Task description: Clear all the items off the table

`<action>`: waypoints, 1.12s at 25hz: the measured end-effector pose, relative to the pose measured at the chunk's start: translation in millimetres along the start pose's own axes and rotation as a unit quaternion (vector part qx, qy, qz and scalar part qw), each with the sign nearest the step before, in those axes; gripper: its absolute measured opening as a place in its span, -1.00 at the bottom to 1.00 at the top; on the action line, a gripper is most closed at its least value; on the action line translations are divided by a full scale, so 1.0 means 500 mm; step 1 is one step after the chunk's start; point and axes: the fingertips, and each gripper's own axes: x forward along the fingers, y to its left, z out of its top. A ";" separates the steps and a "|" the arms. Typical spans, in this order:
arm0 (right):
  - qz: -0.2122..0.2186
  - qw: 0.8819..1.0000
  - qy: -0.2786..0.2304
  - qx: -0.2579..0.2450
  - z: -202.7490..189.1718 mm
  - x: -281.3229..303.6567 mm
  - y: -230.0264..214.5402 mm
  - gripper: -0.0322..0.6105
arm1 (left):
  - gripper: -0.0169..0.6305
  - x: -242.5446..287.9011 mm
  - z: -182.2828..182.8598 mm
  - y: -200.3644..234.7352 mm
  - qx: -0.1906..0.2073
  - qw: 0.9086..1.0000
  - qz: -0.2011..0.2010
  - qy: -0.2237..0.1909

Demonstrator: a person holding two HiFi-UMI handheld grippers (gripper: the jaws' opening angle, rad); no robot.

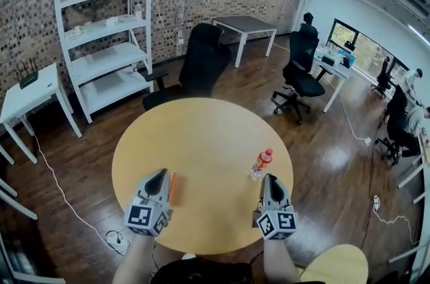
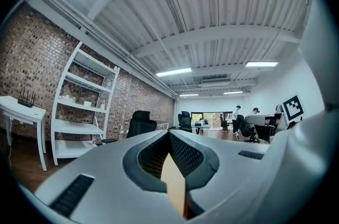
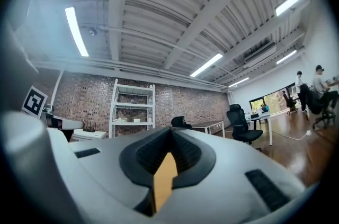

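Observation:
A small clear bottle (image 1: 261, 162) with a red cap and red label stands on the round wooden table (image 1: 201, 135), at its right front. A thin orange stick-like item (image 1: 172, 187) lies on the tabletop at the left front. My left gripper (image 1: 160, 174) hovers just left of the orange item, jaws shut with nothing between them (image 2: 168, 133). My right gripper (image 1: 270, 178) hangs just in front of the bottle, also shut and empty (image 3: 170, 130). Both gripper views look level across the room, with neither item in them.
A black office chair (image 1: 201, 61) stands at the table's far edge. A white shelf unit (image 1: 107, 34) and a small white side table (image 1: 30, 91) are at the left. A second round top (image 1: 336, 266) is at my lower right. People sit at desks far right.

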 end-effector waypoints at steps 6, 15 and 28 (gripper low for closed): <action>-0.079 0.997 0.006 0.001 0.035 -0.047 -0.153 -0.89 | -0.95 0.101 -0.018 -0.093 -0.043 0.999 -0.020 0.007; -0.134 0.991 0.016 -0.008 0.058 -0.118 -0.286 -0.89 | -0.95 0.192 -0.056 -0.197 -0.067 0.995 -0.071 0.028; -0.165 0.986 0.010 -0.025 0.084 -0.164 -0.379 -0.89 | -0.95 0.273 -0.072 -0.299 -0.082 0.990 -0.110 0.025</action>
